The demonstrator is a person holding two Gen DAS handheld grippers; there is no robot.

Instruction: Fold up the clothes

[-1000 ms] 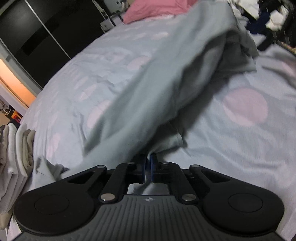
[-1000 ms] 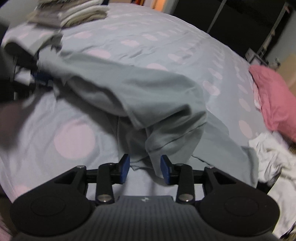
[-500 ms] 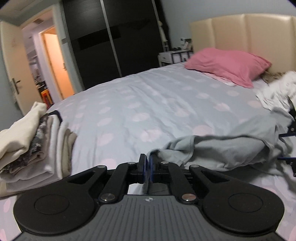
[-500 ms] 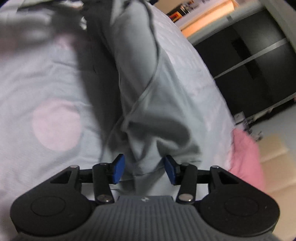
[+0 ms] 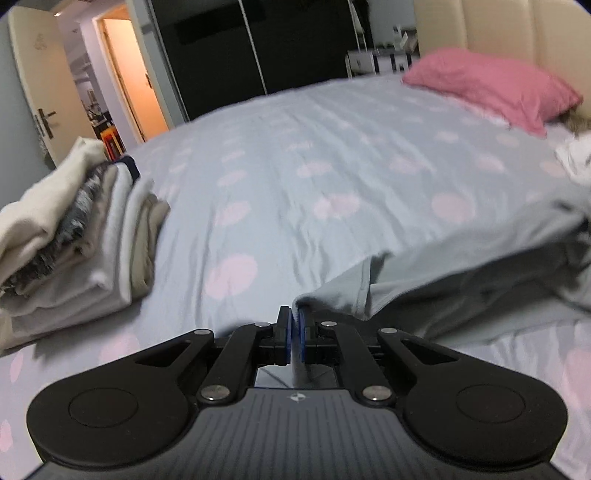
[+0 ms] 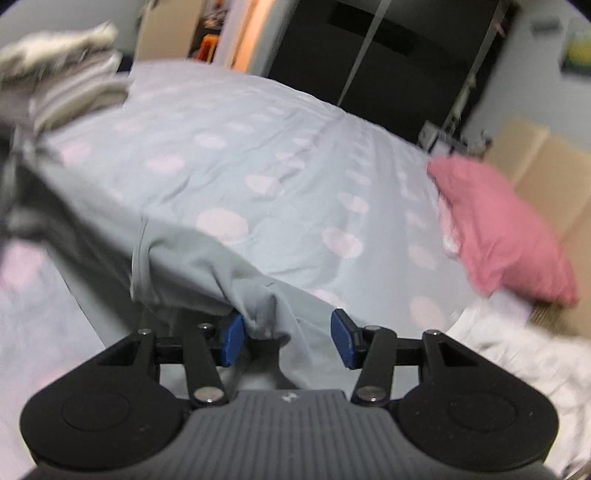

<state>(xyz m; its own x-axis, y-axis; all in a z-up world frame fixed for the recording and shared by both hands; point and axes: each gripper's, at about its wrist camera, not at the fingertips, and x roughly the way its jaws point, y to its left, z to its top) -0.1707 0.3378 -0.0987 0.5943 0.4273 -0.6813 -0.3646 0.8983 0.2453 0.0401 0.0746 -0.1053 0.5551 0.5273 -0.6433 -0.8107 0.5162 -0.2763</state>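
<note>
So my left claw (image 5: 294, 334) is pinched tight on a corner of the grey garment (image 5: 461, 254); you can see a thin sliver of fabric squeezed between the blue pads. From there the cloth stretches off to the right, lifted above the polka-dot bedspread (image 5: 295, 147), with a hemmed edge showing just past the pads.

My right claw (image 6: 290, 338) is the loose one. Its jaws are opening, and a bunched bit of the grey garment (image 6: 207, 266) sits between them, bumping the left pad while the right pad stands clear of it. So nothing's actually clamped on that side.

On the bed, there's a stack of folded clothes (image 5: 74, 236) off to the left of the left claw's view, creams and greys piled up. The pink pillow (image 5: 491, 88) is up by the padded headboard (image 5: 517, 33), and a crumpled white heap (image 6: 517, 347) lies near the right claw.

As for labels or writing, I can't find any readable text anywhere. The only mark is a tiny round emblem (image 5: 295, 397) on the claw body, too small to make out.
</note>
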